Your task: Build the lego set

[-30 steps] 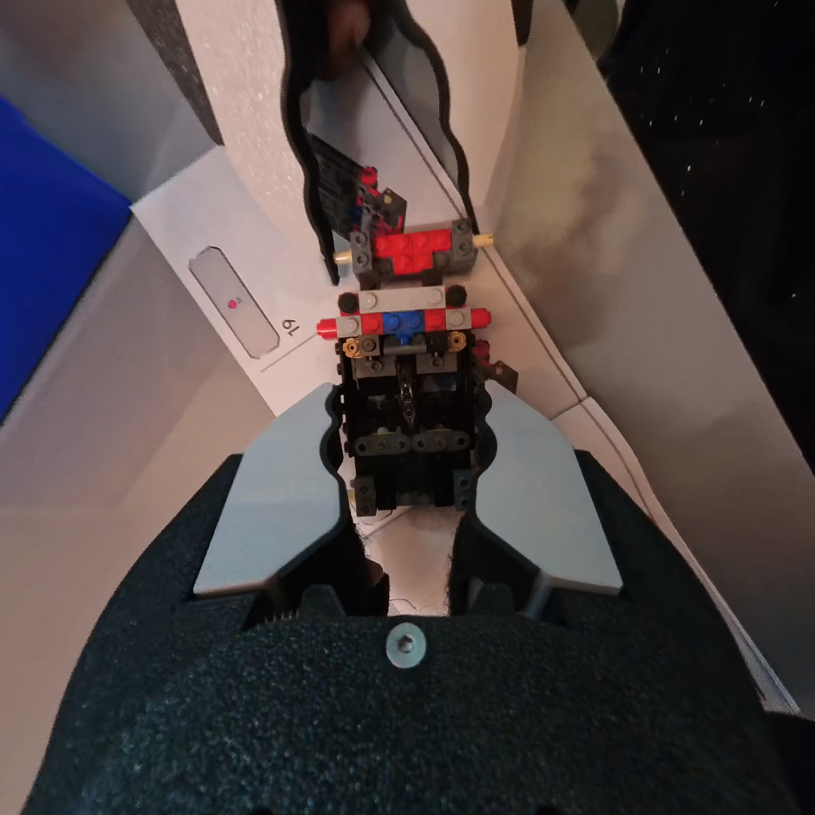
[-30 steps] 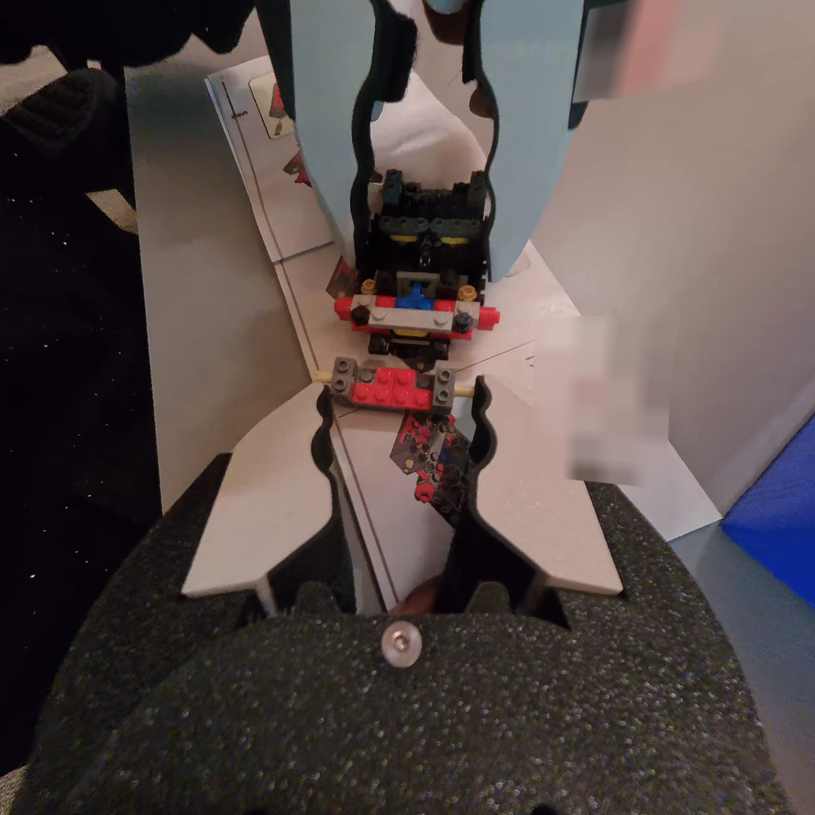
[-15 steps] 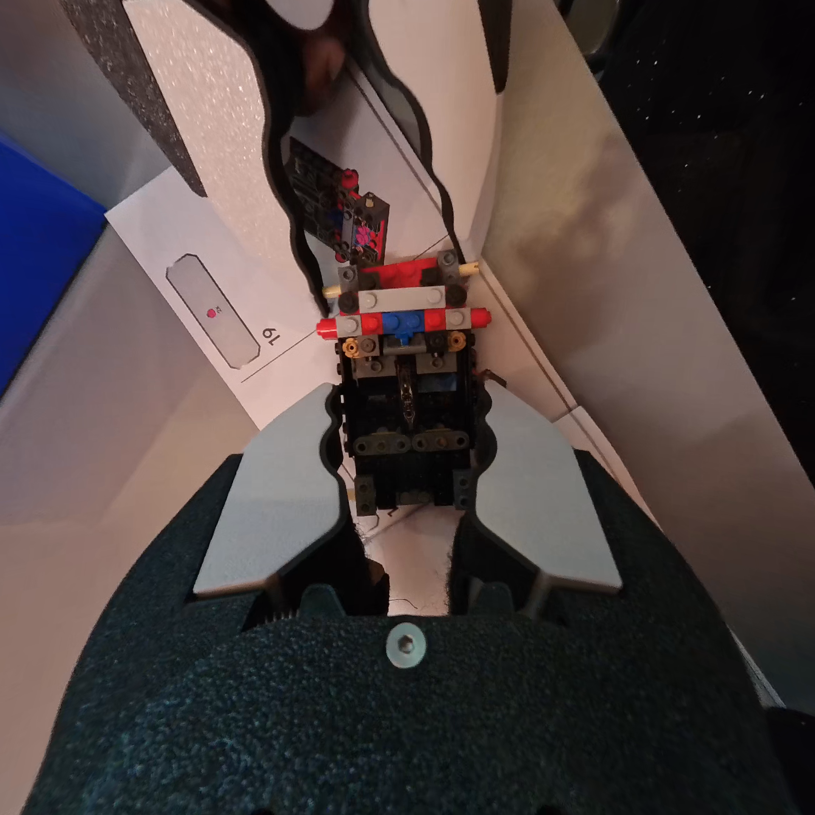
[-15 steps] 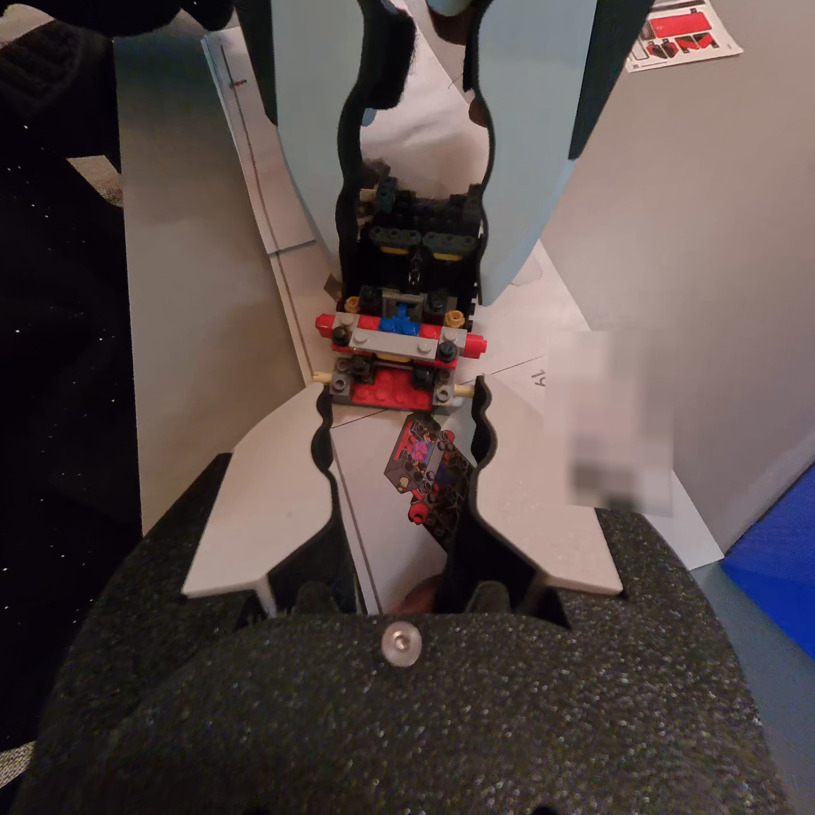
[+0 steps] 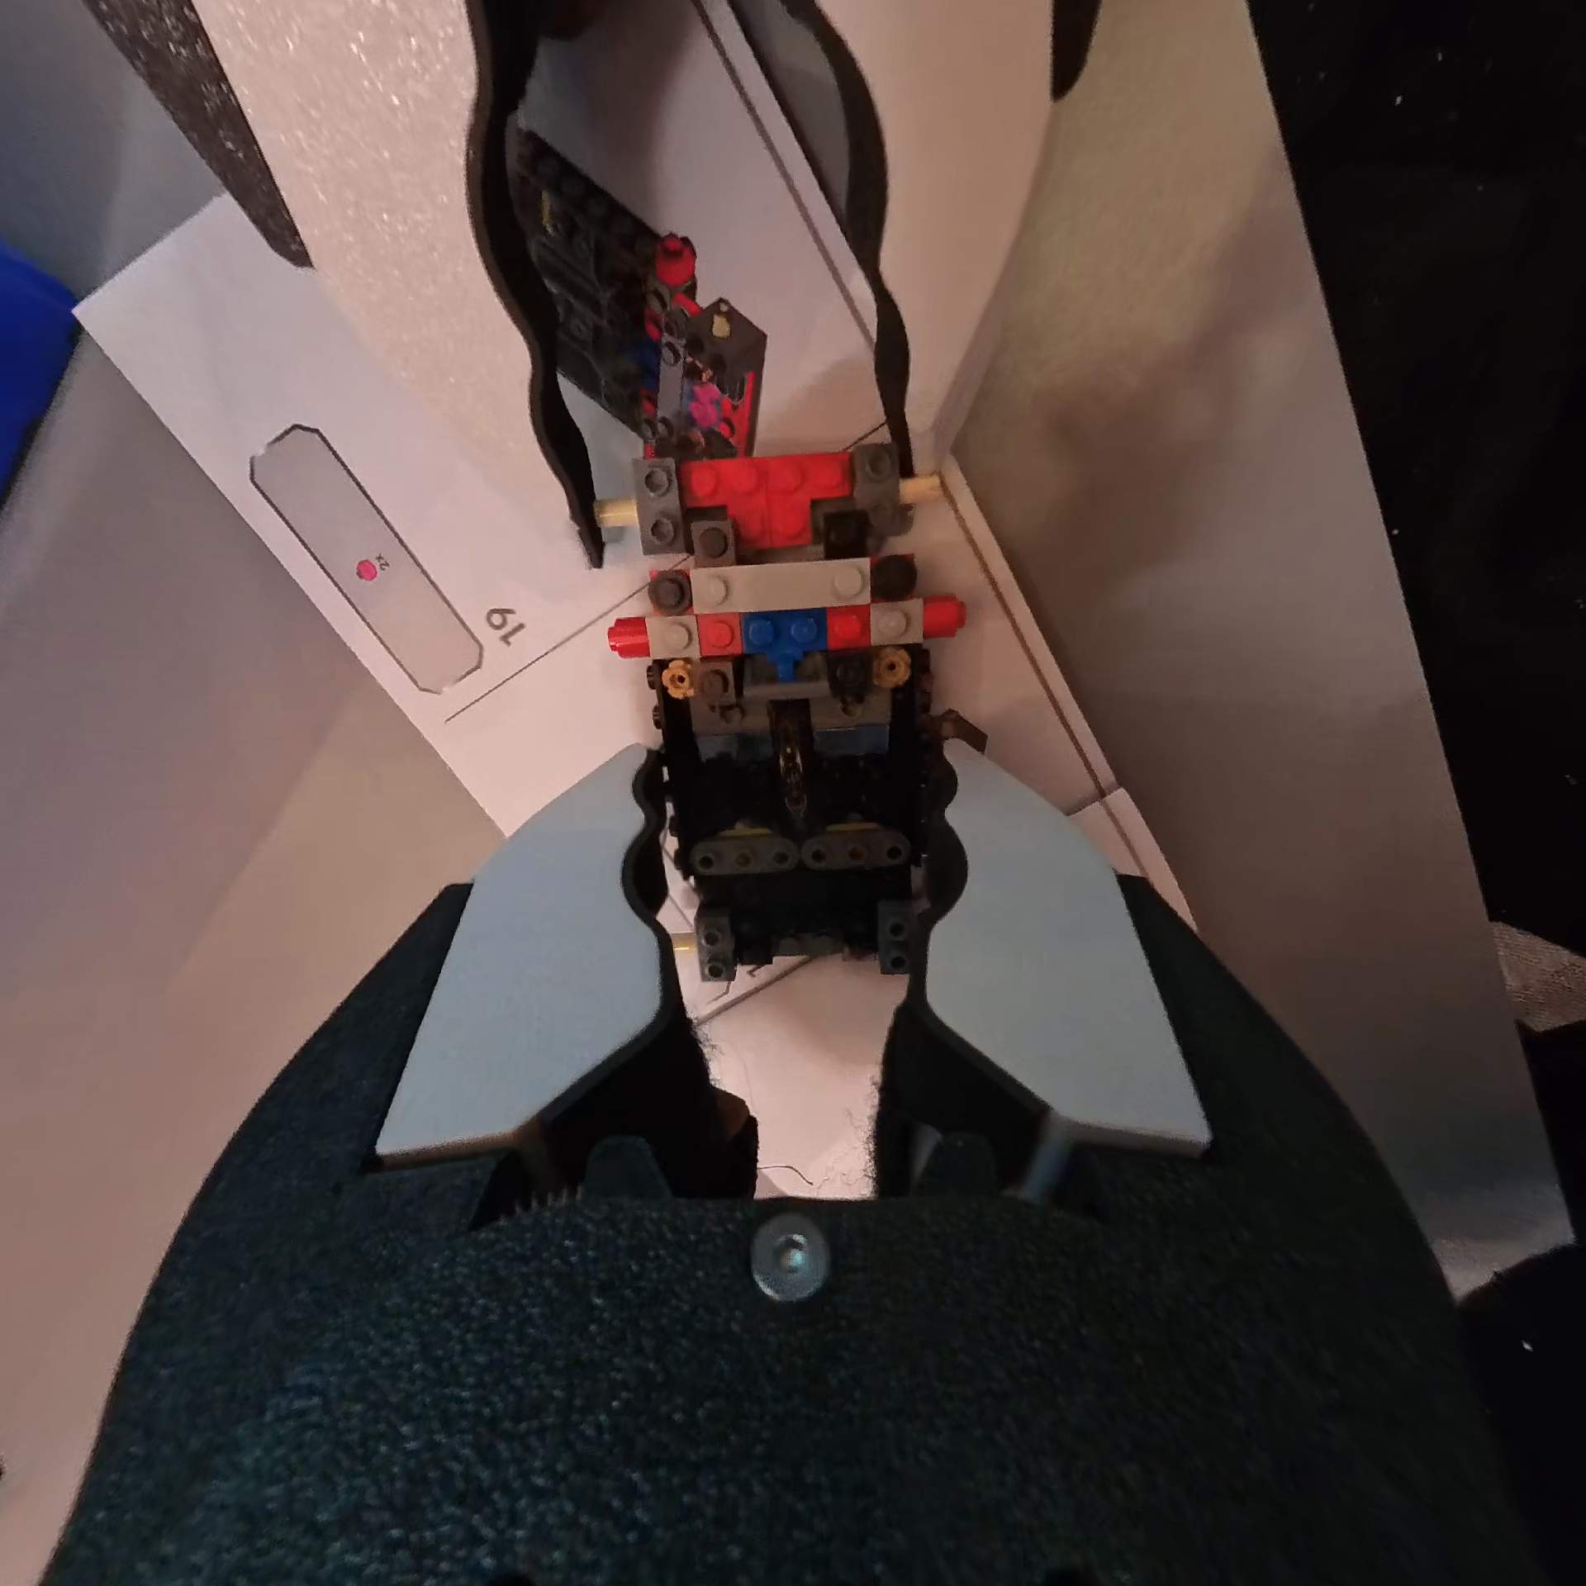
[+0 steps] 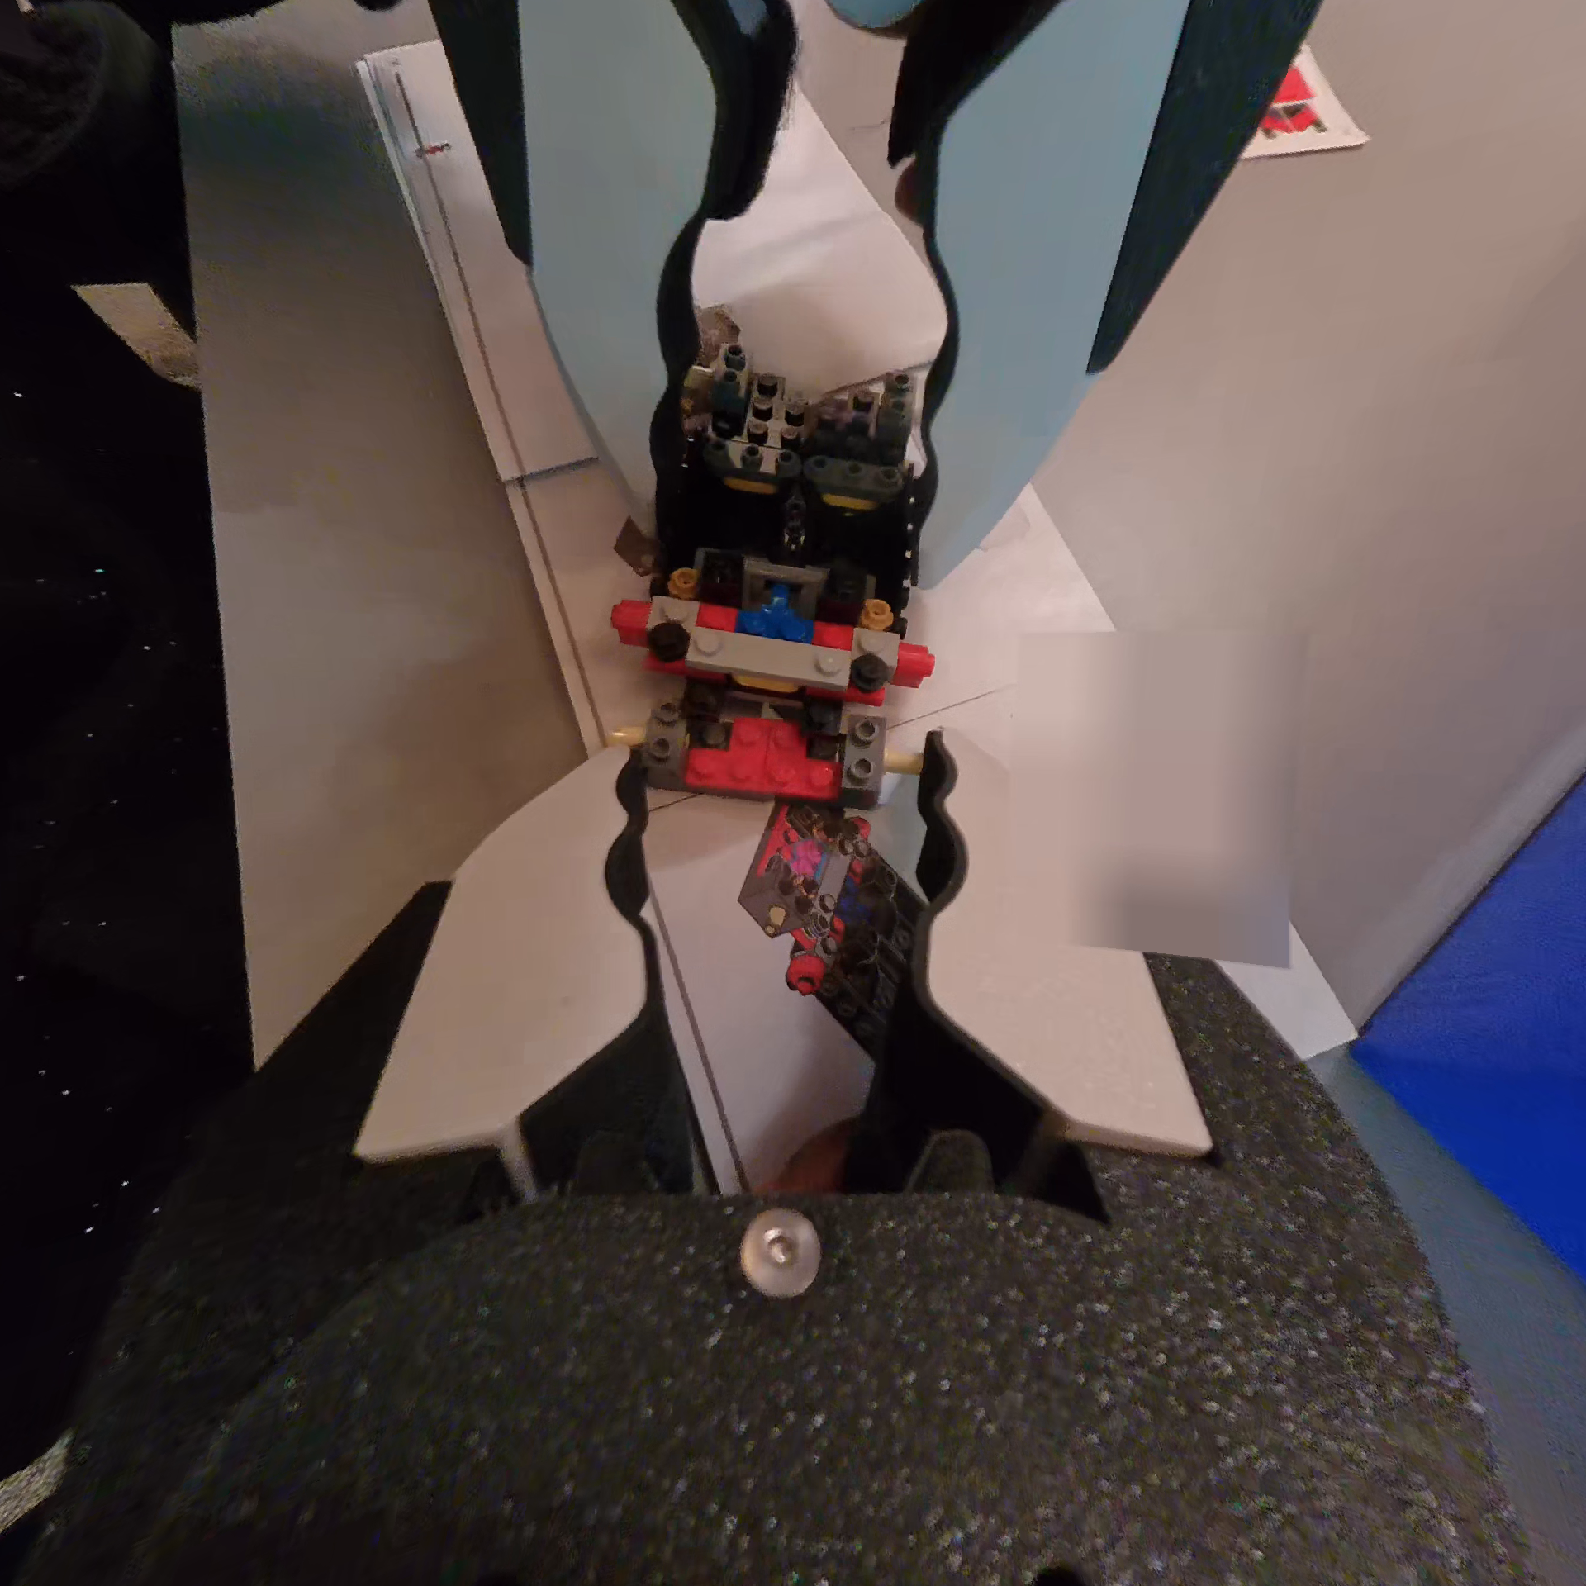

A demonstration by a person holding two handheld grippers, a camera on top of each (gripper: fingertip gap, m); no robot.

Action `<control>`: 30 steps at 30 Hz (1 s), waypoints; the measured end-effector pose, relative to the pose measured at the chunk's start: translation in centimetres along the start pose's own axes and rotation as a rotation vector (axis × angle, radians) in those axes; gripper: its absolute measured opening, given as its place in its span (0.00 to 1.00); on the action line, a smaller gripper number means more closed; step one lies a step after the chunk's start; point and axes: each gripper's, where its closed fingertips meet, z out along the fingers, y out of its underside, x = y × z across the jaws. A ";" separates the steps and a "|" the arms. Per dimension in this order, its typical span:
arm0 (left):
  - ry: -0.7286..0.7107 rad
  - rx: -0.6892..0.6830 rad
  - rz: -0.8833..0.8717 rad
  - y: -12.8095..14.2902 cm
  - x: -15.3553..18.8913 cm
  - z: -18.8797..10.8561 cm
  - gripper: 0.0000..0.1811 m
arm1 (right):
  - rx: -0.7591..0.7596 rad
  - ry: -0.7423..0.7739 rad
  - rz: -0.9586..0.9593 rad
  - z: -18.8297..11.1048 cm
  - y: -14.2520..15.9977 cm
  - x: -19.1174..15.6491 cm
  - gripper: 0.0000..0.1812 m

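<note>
Lego model, a blocky black chassis of studded bricks and rounded grey link plates, sits clamped between the wavy black-edged fingers of the left hand-held gripper, whose pale blue flat plates press against both its sides. Across its front runs a crossbar of red, grey and blue studded bricks with round red pegs at each end, and a smooth light grey plate lies just beyond it. A red and grey sub-assembly with cream axle pins poking out sideways meets the model's front end; the right hand-held gripper spreads its white, sparkly-textured fingers to either side of that piece, tips at the pins, and whether they actually pinch it I cannot tell.

All of this hangs over a white paper instruction sheet lying on the grey desk. A printed picture of the build shows on the paper between the right gripper's fingers.

The left wrist view shows a printed grey parts box on the sheet, which the right wrist view hides under a blurred patch. The right wrist view alone shows a second printed leaflet far off on the desk, a blue surface at the lower right, and the studded rear blocks of the model.
</note>
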 end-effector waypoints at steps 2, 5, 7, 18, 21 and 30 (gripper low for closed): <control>0.008 -0.022 -0.014 -0.1 -0.1 0.1 0.32 | 0.004 0.011 0.000 -0.1 0.0 0.1 0.34; 0.018 -0.067 -0.022 -0.1 -0.1 0.1 0.32 | -0.001 0.014 -0.006 -0.2 0.0 0.2 0.34; 0.011 -0.101 -0.024 -0.1 -0.3 0.2 0.32 | -0.010 0.009 -0.001 -0.3 0.1 0.2 0.34; -0.018 -0.151 0.024 -0.2 -0.8 0.5 0.32 | -0.009 -0.019 0.040 -0.3 0.4 0.4 0.34; -0.017 -0.163 0.027 -0.2 -0.8 0.6 0.32 | 0.004 -0.014 0.050 -0.3 0.2 0.6 0.35; -0.022 -0.185 0.023 -0.1 -0.8 0.6 0.32 | 0.165 -0.028 0.186 -3.0 -0.9 0.6 0.07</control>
